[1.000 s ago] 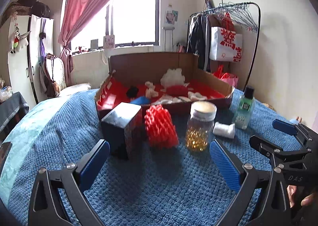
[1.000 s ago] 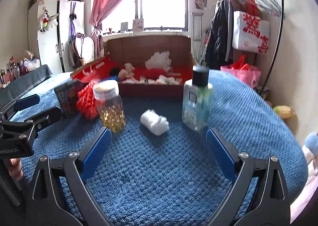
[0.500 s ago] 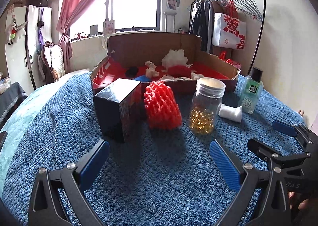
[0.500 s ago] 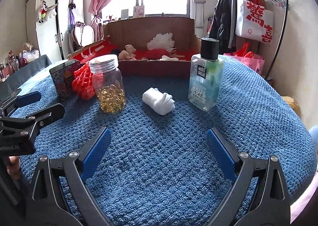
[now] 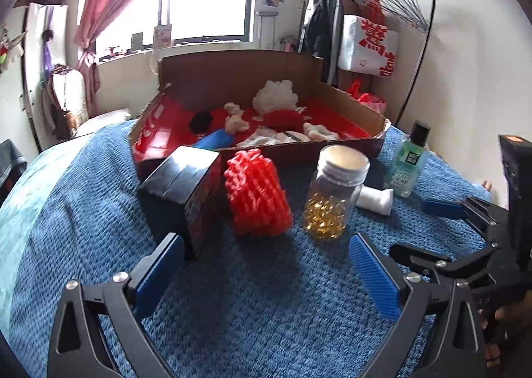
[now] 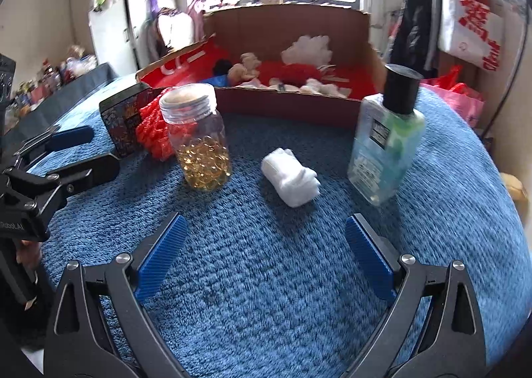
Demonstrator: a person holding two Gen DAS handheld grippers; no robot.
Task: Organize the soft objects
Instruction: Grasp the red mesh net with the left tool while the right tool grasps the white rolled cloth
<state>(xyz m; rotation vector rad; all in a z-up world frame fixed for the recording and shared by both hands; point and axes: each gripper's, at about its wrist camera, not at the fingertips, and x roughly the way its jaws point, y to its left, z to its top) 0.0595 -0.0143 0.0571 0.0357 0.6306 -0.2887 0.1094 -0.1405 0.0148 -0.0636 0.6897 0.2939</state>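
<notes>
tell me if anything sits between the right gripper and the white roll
Nothing visible does. The right gripper is open over bare blue blanket, and the white roll lies straight ahead of it. The jar stands to the roll's left and the bottle to its right, both clear of the path.
</notes>
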